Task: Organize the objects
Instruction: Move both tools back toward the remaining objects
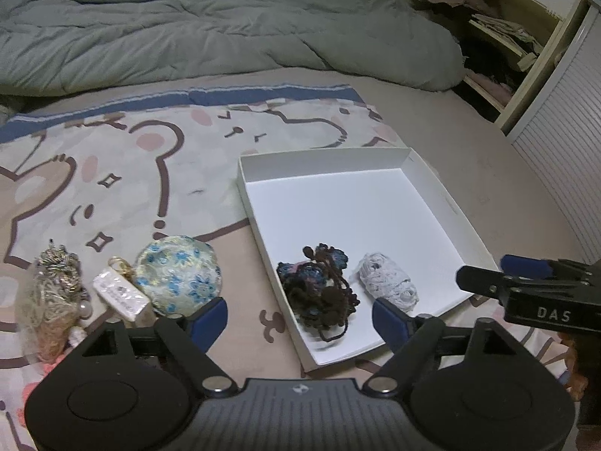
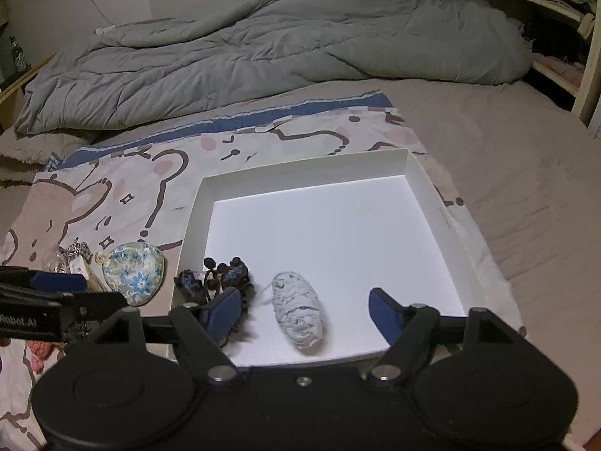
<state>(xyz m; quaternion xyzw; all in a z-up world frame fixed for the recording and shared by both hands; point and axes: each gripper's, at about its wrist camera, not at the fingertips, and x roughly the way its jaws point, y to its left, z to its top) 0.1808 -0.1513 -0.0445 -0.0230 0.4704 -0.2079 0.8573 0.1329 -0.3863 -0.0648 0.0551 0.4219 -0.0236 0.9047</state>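
A white open box (image 1: 432, 184) (image 2: 428, 188) lies on a cartoon-print cloth on the bed. Inside it are a dark crocheted bundle (image 1: 319, 285) (image 2: 225, 276) and a pale grey yarn roll (image 1: 388, 282) (image 2: 298, 308). Left of the box lie a blue floral pouch (image 1: 178, 274) (image 2: 135, 278), a small white tag (image 1: 120, 295) and a tangle of gold and beige trinkets (image 1: 56, 293). My left gripper (image 1: 300, 317) is open above the box's near edge. My right gripper (image 2: 304, 310) is open around the grey roll.
A grey-green duvet (image 1: 188, 30) (image 2: 281, 45) is bunched across the back of the bed. An open shelf unit with clothes (image 1: 499, 37) stands at the right. A pink crocheted item (image 2: 37, 349) lies near the front left.
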